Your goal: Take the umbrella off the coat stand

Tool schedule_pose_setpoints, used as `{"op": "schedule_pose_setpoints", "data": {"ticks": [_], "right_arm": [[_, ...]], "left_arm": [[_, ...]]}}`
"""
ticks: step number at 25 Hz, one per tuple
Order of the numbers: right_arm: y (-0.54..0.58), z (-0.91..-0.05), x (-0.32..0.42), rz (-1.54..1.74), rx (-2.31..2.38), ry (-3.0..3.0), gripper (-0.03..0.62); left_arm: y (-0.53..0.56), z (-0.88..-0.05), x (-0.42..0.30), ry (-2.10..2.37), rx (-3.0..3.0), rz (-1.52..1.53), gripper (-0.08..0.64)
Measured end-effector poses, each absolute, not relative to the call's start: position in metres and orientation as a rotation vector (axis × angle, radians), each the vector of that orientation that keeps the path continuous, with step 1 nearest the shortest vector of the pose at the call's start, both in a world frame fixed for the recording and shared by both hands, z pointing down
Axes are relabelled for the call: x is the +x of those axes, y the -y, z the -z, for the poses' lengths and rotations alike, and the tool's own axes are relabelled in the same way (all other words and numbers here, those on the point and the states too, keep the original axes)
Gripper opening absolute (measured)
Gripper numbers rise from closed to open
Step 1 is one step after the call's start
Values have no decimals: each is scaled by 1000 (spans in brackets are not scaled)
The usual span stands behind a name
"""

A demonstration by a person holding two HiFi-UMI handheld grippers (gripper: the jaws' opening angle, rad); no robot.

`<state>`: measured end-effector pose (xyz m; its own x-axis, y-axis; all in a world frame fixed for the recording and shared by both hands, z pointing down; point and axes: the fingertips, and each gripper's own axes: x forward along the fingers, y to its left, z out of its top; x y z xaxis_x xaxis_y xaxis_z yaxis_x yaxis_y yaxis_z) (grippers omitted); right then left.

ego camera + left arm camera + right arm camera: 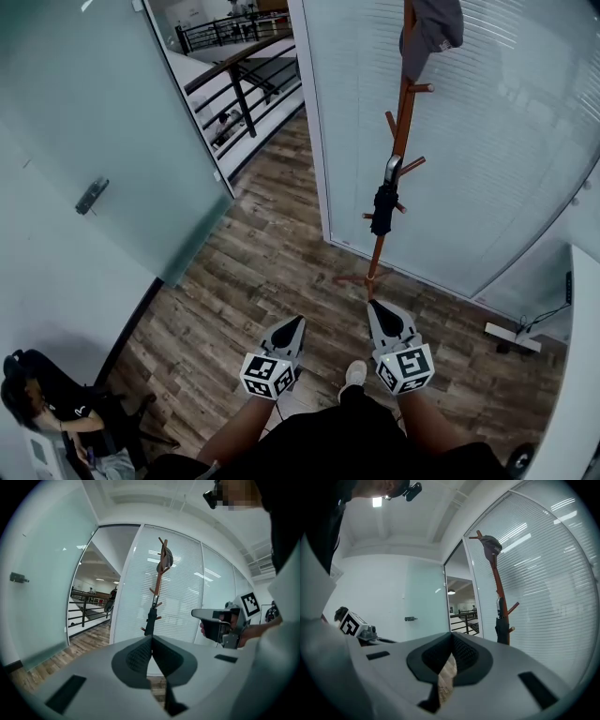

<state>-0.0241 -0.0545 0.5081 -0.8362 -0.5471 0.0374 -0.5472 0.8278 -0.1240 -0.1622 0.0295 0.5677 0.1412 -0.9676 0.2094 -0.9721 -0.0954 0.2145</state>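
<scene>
The person's forearms reach out over the wood floor, one gripper in each hand. The left gripper has its jaws pressed together with nothing between them, and so does the right gripper. Both point toward the coat stand, well apart from it. The black folded umbrella hangs halfway up the stand, which is beside the blinds and has a grey cap on top.

Wood-plank floor, pale glass walls
</scene>
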Motion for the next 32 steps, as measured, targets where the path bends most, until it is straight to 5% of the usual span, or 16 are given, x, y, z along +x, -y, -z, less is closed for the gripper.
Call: {"op": "schedule_pose_setpoints", "data": {"ticks": [32], "right_arm": [[231,-569,-23,-329,975,2838,6]], "left_arm": [[183,-596,-152,1756,2207,-196,14]]}}
